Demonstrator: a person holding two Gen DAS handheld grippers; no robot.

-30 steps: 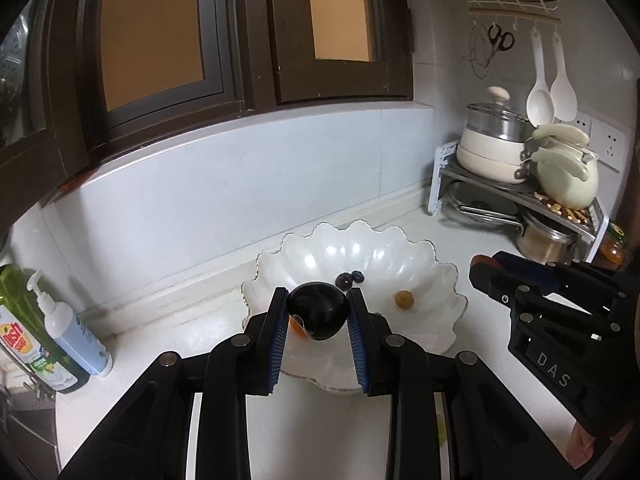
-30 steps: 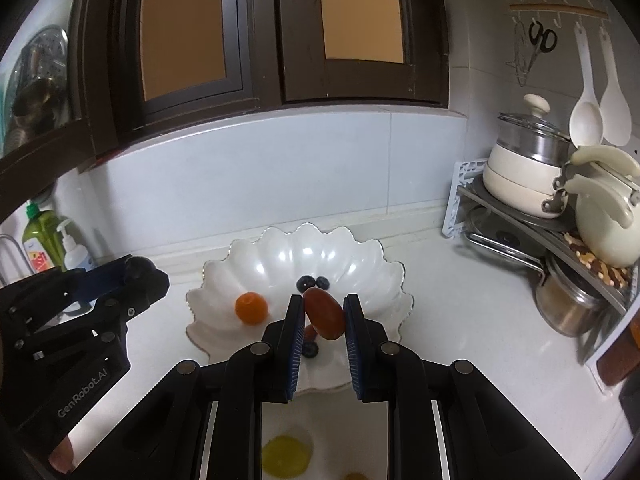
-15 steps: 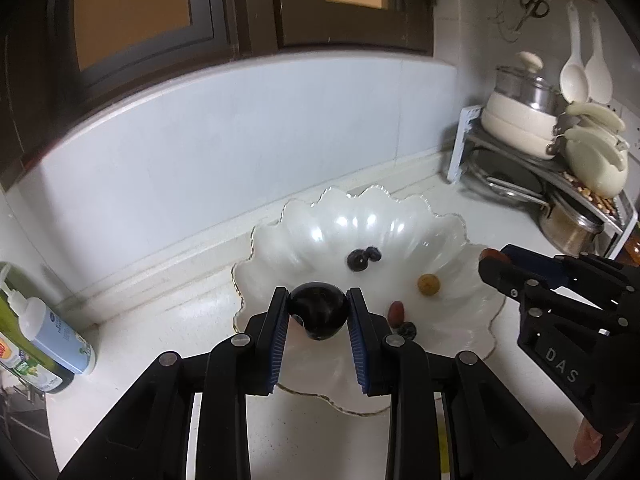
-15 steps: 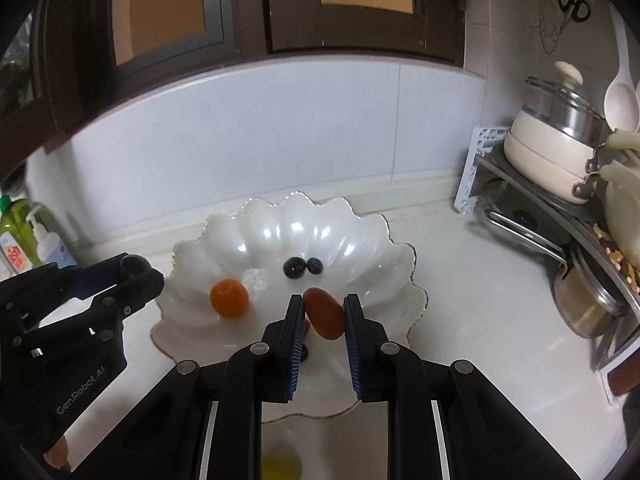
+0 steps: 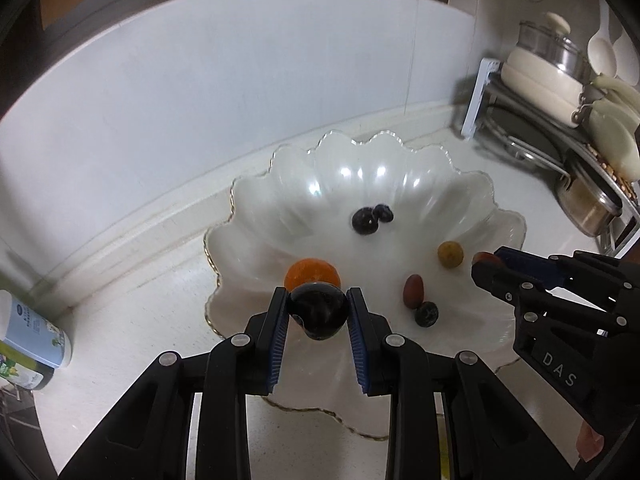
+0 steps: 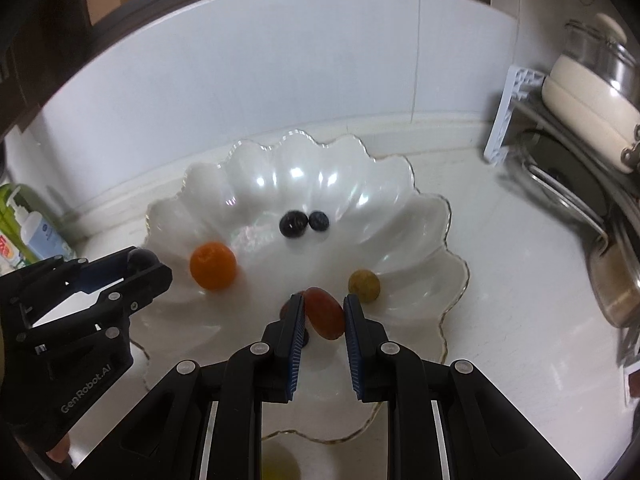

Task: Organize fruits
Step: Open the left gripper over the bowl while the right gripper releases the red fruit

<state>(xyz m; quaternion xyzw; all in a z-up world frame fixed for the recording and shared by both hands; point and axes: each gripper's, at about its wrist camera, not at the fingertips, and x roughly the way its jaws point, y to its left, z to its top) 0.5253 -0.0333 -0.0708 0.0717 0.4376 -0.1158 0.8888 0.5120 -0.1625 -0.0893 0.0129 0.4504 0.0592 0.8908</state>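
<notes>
Left wrist view: the left gripper [image 5: 319, 311] pinches a glossy black round plum [image 5: 319, 310] over the white scalloped glass bowl [image 5: 280, 184], which holds an orange mandarin [image 5: 312, 273], two blueberries [image 5: 371, 218] and a yellow-green grape [image 5: 450, 254]. The right gripper [image 6: 324, 312], marked "DAS", pinches a red oval tomato [image 6: 325, 312]. The left's body reads "GenRobot.AI".

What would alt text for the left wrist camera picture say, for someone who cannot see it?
A black two-finger left gripper clamps a glossy dark round plum over a white scalloped glass bowl on a pale kitchen counter. The bowl holds a small orange citrus, dark berries and other little fruits; the right gripper, carrying a red fruit, enters from the right.
</notes>
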